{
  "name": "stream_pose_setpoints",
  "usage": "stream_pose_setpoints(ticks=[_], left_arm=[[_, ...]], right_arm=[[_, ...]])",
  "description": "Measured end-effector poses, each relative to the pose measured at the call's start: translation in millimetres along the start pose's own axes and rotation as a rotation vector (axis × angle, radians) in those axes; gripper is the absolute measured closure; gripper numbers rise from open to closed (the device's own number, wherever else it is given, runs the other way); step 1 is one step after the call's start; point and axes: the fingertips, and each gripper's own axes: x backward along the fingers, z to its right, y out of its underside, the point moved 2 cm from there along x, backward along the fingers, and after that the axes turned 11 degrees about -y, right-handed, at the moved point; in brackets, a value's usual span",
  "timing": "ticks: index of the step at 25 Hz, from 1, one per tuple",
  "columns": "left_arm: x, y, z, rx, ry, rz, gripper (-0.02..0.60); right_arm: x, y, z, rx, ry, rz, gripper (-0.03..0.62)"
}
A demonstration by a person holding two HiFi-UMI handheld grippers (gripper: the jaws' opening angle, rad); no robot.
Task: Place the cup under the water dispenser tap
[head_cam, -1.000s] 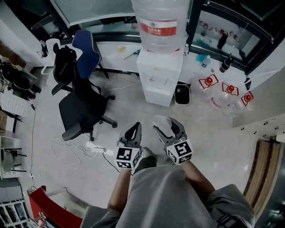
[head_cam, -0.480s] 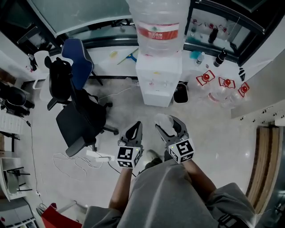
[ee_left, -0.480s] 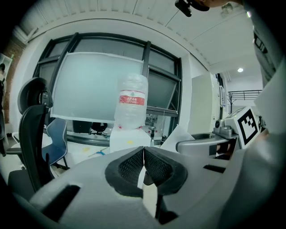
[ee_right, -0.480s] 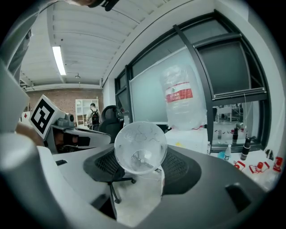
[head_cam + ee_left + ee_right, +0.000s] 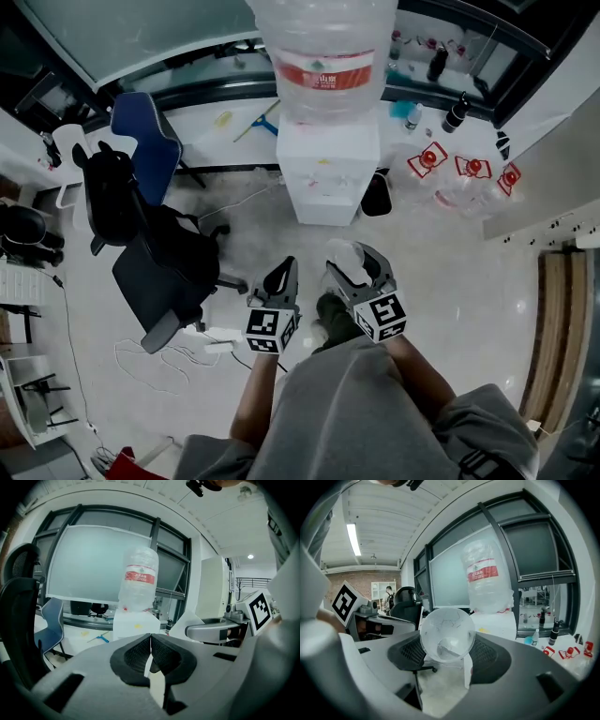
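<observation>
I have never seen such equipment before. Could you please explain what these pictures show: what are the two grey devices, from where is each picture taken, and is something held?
There is no robot here. A person stands and holds a two-jaw hand tool in each hand. The cube with square patterns on each tool is part of it.

The head view comes from a camera on the person's head, looking down at the floor. The other two views come from a camera riding on each tool, looking along its jaws.

The left gripper is shut and empty. The right gripper holds a clear plastic cup between its jaws.

Ahead on the floor stands a white water dispenser with a big bottle on top. In the head view, a black office chair stands to its left.
</observation>
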Motion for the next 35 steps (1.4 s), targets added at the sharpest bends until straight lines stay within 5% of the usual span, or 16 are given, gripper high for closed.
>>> stream_pose_setpoints(ticks=[24, 35], left_arm=[[-154.8, -38.7, -17.0, -0.151, 0.097, -0.132, 0.569], [-193.9, -35.4, -24.4, -0.245, 0.276, -0.164, 0.569]], right_arm=[[-80.5, -8.8, 124.7, -0.118, 0.064, 0.025, 0.322], [-98.8, -7.5, 144.8, -0.183, 0.233, 0.064, 0.321]])
